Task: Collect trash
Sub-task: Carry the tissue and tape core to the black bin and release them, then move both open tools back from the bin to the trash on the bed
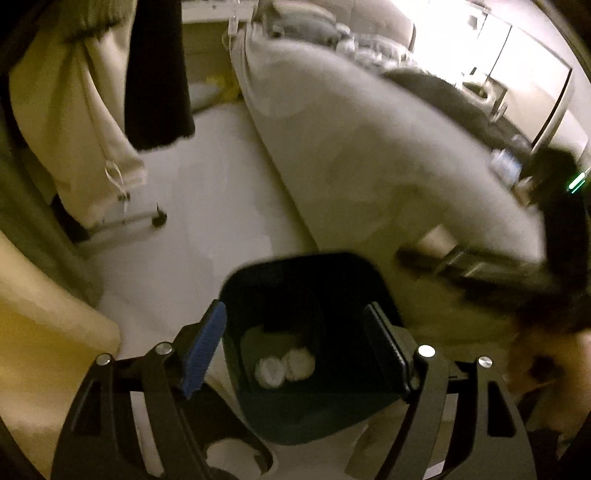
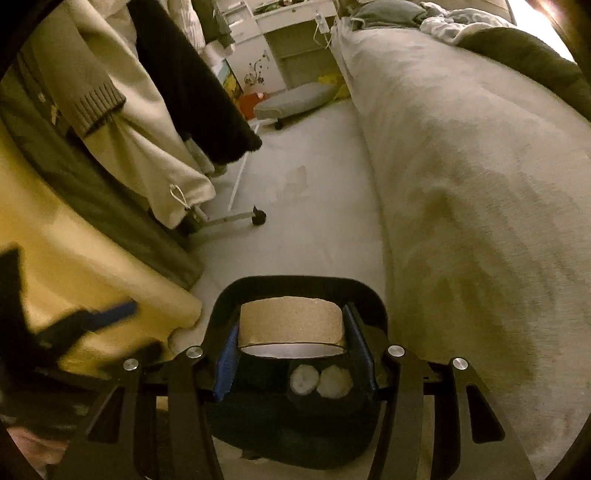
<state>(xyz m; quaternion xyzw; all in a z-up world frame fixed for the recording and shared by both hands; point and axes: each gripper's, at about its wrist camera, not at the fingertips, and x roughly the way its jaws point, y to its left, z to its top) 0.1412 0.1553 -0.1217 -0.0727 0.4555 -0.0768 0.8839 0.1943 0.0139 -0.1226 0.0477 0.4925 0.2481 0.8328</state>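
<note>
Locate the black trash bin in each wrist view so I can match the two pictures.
Left wrist: the black trash bin sits bottom centre, between the open fingers of the left gripper.
Right wrist: bottom centre, its rim behind the cardboard roll held by the right gripper.
Shared landmark: two white paper wads inside.

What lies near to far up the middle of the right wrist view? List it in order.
Right gripper shut on the cardboard tape roll, over the black bin holding two white wads → bare floor → grey wheeled stool → white desk.
</note>
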